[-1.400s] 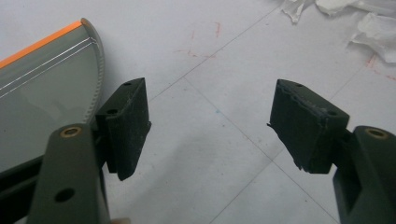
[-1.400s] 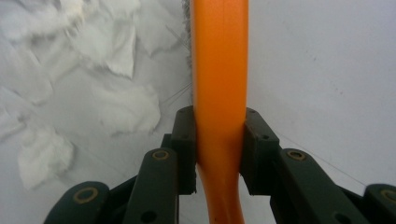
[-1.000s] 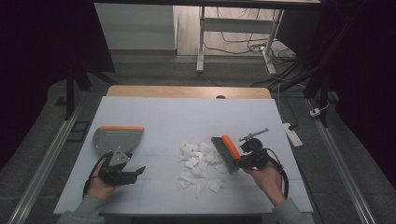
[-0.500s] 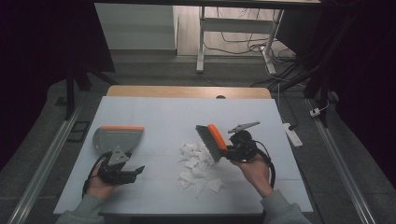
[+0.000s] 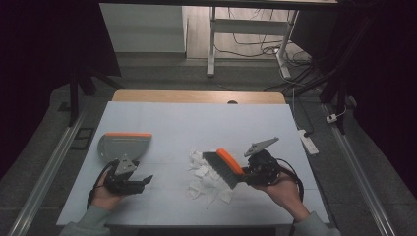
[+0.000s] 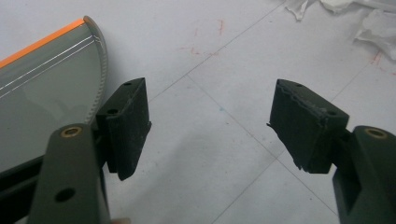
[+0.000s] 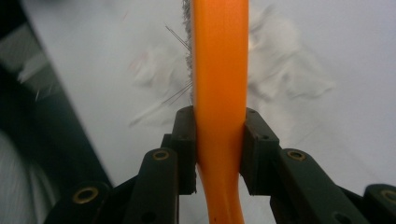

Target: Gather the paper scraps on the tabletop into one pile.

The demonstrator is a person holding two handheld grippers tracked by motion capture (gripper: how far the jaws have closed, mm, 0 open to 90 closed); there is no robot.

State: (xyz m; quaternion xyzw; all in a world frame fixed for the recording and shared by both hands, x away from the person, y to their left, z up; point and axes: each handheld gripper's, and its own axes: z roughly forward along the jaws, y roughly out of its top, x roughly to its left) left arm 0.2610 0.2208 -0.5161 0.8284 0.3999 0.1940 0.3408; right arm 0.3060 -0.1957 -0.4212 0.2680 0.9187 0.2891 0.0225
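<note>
Right gripper [image 7: 218,154] clamps the brush [image 7: 219,70] handle; the high view shows its bristles over the scraps [image 5: 209,184]. Left gripper [image 6: 210,130] open, empty, beside the dustpan [image 6: 42,93].

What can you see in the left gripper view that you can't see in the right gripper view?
The left gripper view has the dustpan with its orange edge, lying beside the left gripper, whose jaws stand wide apart with nothing between them. The right gripper view has the brush, its orange handle pinched in the right gripper, with grey bristles along one side. Both views share the white table and the scraps of torn white paper, which look blurry behind the brush.
</note>
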